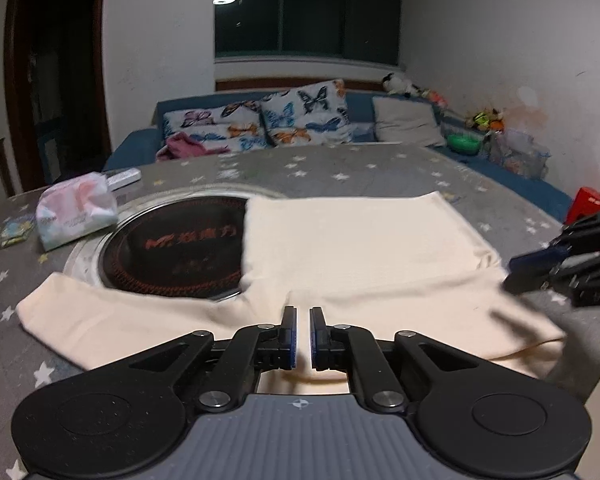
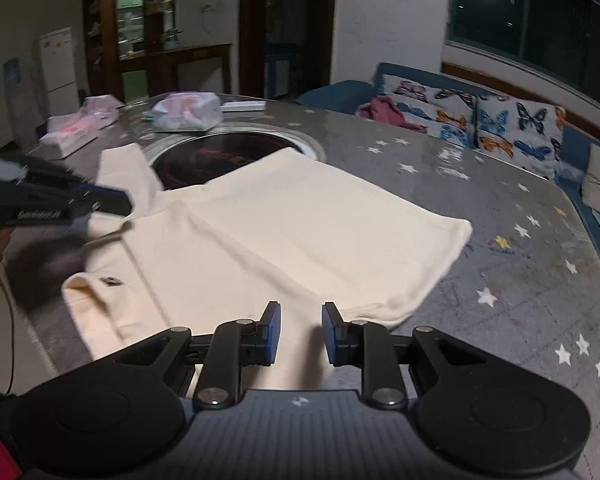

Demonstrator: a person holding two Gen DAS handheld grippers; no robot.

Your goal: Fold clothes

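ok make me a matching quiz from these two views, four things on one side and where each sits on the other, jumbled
Things:
1. cream cotton shirt
2. round black glass hob
3. pastel plastic tissue pack
4. butterfly-print cushions

Places:
A. on the blue sofa under the window
B. spread on the star-print table, partly over the hob
C. set into the table top
D. on the table just left of the hob, in the left wrist view

Pairs: 1-B, 2-C, 3-D, 4-A
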